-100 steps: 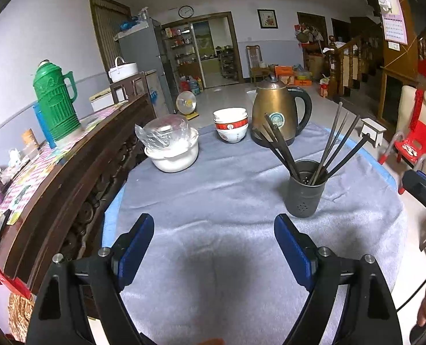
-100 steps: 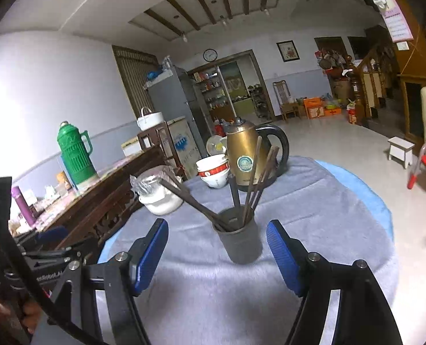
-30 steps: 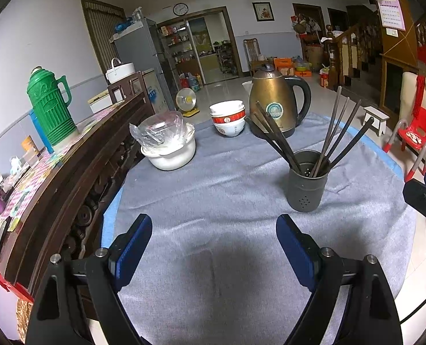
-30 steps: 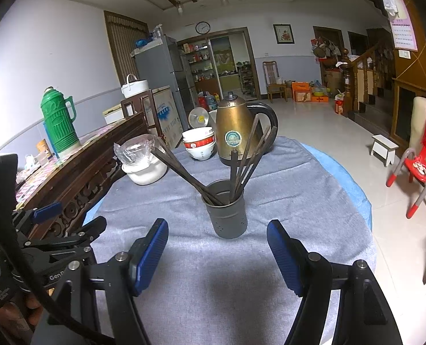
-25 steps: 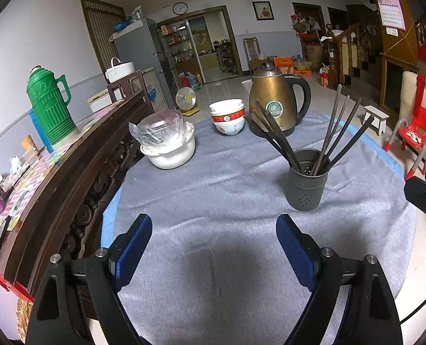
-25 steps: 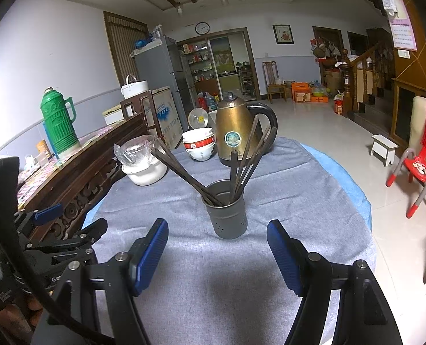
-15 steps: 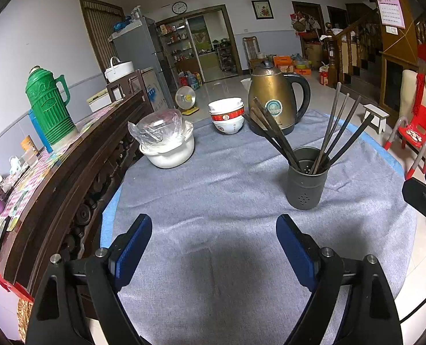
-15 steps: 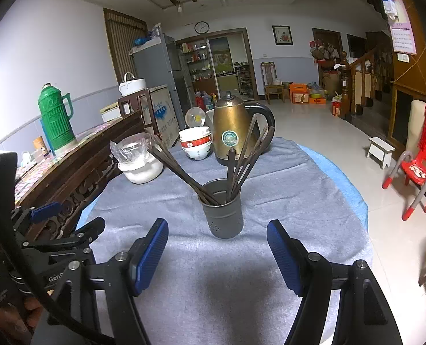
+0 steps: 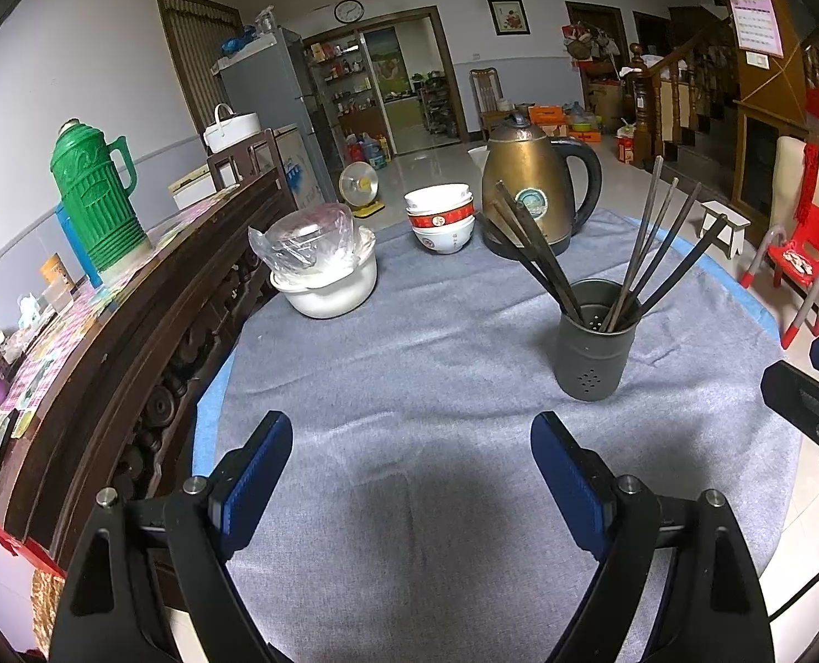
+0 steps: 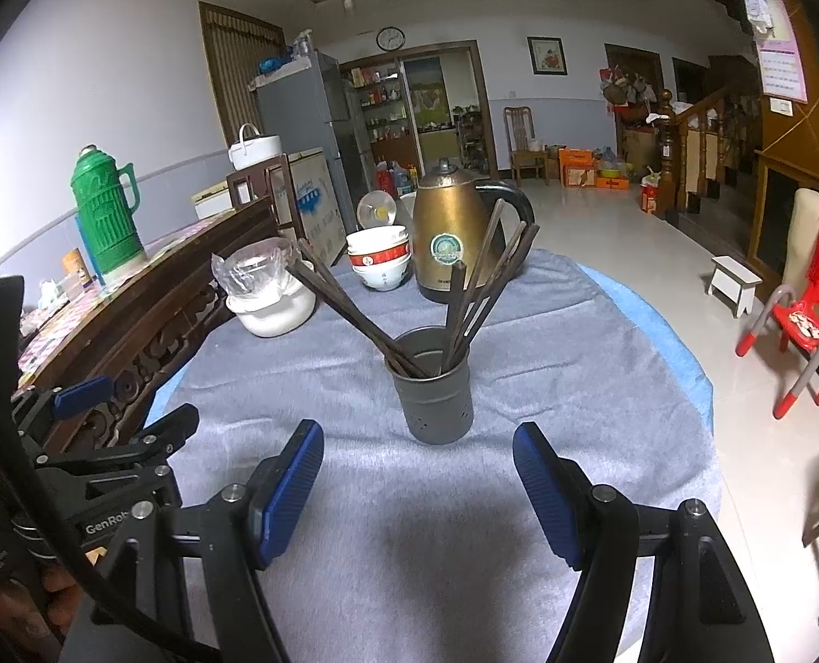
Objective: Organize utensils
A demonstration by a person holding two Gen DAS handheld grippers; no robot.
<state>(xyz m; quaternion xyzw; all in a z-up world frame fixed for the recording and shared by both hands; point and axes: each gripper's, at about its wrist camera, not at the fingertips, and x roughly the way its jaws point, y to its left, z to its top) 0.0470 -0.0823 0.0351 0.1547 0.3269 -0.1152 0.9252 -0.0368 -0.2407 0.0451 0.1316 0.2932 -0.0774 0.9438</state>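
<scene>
Chopsticks [image 10: 467, 287], dark brown and long, stand in a dark grey metal cylinder holder with small holes [image 10: 436, 393]. This holder stands upright on the grey cloth that covers the round table [image 10: 575, 364], about in the middle of the table. Some of the sticks lean to the left and the others lean to the right, so they spread like a fan.

Behind the holder I see a bronze-coloured electric kettle with a black handle [image 10: 453, 235]. Just beside it on the left is a stack of white bowls with a red band [image 10: 381, 262]. More to the left stands a white pot with a clear plastic bag on top [image 10: 268, 298]. These three are well apart from the holder.

Along the left edge of the table runs a dark carved wooden sideboard [image 9: 133, 331], and a green thermos jug [image 9: 95, 193] stands on it.

Both tools hang over the near part of the cloth. The right gripper [image 10: 418, 475] has its blue pads spread wide with nothing between them, and the holder is just in front of it. The left gripper [image 9: 412, 458] is also spread wide and grasps nothing; it points at bare cloth, and the holder is ahead of it and to the right. In the right wrist view the left gripper appears at the left edge, with part of a hand [image 10: 58, 585] under it.
</scene>
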